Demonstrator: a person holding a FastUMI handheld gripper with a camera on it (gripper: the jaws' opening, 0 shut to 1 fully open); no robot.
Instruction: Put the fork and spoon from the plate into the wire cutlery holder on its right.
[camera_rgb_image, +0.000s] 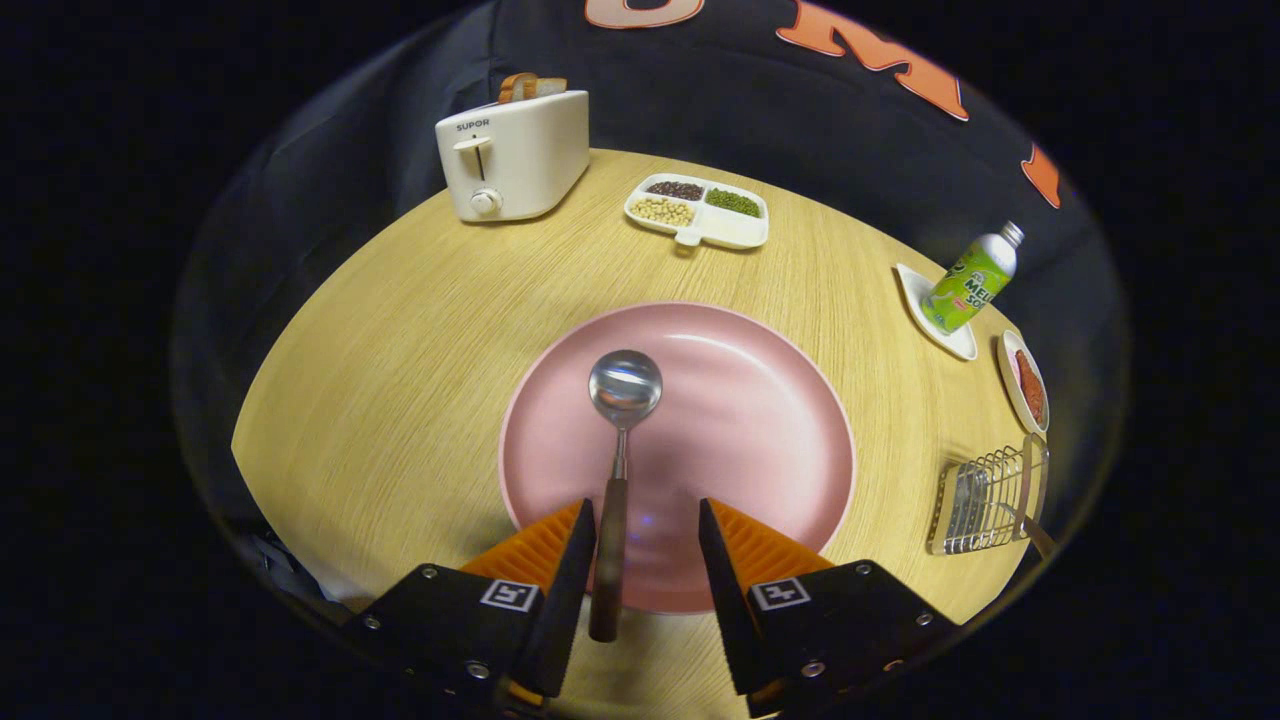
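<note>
A metal spoon (622, 395) with a dark wooden handle lies on the pink plate (760, 400), bowl pointing away from me. My gripper (645, 510) is open, and its fingers straddle the spoon's handle just above the plate's near rim. The handle runs close along the left finger, with a wider gap to the right finger. The wire cutlery holder (985, 500) stands on the table to the right of the plate. A utensil with a dark handle (1036, 530) rests in it, handle sticking out toward me.
On the round wooden table (400, 350), a white toaster (512, 155) with bread stands at the far left and a divided dish of beans (698, 210) at the far middle. A green bottle (970, 280) on a white saucer and a small dish (1025, 385) sit beyond the holder.
</note>
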